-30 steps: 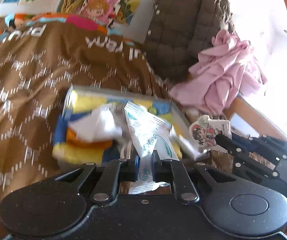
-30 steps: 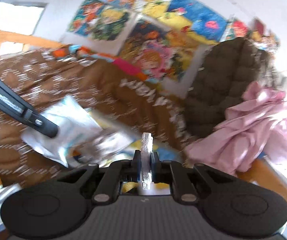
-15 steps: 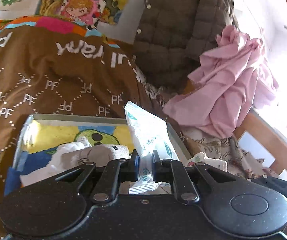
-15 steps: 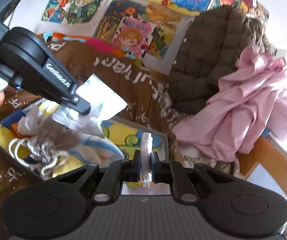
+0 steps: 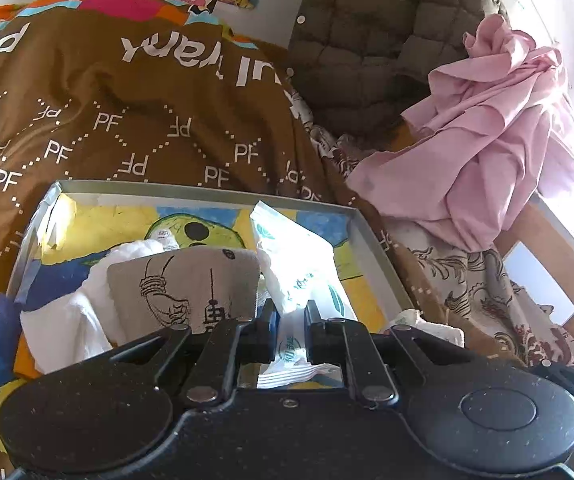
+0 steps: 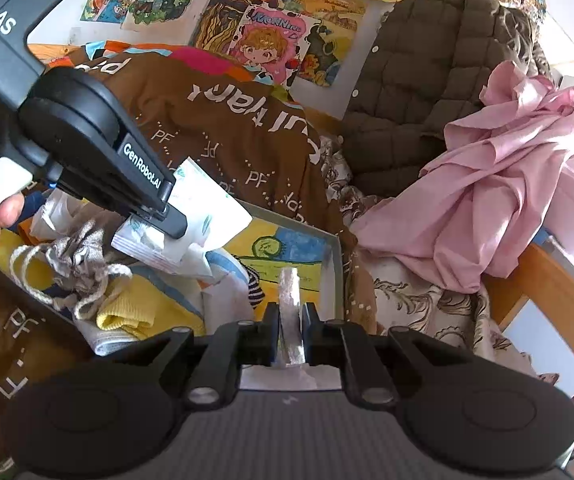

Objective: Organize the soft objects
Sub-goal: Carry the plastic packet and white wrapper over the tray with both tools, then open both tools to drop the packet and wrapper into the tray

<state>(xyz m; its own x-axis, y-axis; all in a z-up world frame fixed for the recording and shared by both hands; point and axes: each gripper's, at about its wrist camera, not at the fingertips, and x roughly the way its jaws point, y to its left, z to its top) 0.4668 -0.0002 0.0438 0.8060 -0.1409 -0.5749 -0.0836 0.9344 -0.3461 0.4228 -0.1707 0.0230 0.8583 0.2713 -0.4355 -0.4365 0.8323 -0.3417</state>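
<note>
Both clamped: left gripper [image 5: 290,316] on tissue pack [image 5: 299,268], right gripper [image 6: 290,316] on silvery strip [image 6: 290,304].

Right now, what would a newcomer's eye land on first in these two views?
Probably the white tissue pack clamped in the left gripper over the shallow tray of soft things on the brown quilt. Next, the pink cloth heaped at right beside the dark quilted jacket.

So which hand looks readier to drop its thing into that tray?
Probably the left. Its gripper holds the white tissue packet directly over the tray. The right gripper, pinching a silvery strip, sits nearer the tray's edge.
</note>
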